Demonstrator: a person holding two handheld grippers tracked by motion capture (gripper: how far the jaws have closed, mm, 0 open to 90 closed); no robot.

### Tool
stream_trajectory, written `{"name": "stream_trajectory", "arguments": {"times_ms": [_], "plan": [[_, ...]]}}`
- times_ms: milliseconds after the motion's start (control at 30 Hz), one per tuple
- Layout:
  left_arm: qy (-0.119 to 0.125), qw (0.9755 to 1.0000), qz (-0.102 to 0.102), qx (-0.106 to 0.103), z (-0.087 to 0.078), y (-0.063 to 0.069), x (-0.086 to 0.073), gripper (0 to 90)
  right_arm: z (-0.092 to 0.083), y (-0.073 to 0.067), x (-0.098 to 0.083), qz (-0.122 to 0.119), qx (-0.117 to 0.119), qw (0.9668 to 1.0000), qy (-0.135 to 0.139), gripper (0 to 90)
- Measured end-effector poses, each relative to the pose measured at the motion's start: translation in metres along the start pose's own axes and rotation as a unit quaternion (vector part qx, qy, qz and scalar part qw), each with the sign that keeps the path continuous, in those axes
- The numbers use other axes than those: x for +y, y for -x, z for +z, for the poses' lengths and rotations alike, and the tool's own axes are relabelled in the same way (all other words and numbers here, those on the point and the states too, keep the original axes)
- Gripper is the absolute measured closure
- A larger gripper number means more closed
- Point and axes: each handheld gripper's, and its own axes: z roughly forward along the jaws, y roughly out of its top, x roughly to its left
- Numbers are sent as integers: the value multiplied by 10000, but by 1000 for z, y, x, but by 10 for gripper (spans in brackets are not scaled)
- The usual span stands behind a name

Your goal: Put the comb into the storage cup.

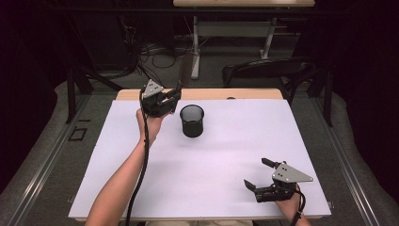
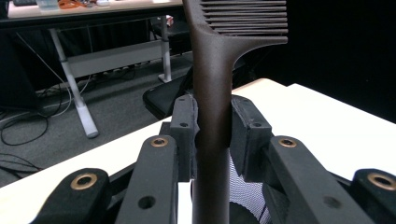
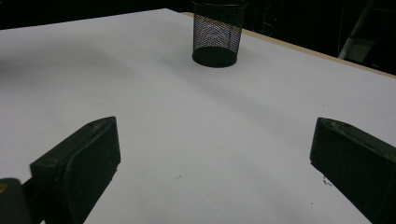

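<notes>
Black comb (image 2: 212, 116) clamped in left tongs (image 1: 162, 100) beside mesh cup (image 1: 192, 121); right tongs (image 1: 258, 175) agape near edge.

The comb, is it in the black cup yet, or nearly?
Not yet. Done: the left gripper is shut on the comb, lifted beside the mesh cup. Left: lowering it in and letting go. The right gripper waits open, holding nothing.

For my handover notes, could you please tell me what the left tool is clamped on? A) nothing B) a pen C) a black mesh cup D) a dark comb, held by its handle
D: in the left gripper view the left tool pinches the handle of the dark comb, teeth at the top.
</notes>
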Motion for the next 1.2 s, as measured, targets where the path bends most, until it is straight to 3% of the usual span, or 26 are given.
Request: {"name": "stream_trajectory", "arguments": {"times_ms": [1200], "plan": [[154, 9998, -142, 11, 19, 5, -2, 725, 0, 0, 0, 13, -17, 10000, 10, 13]]}}
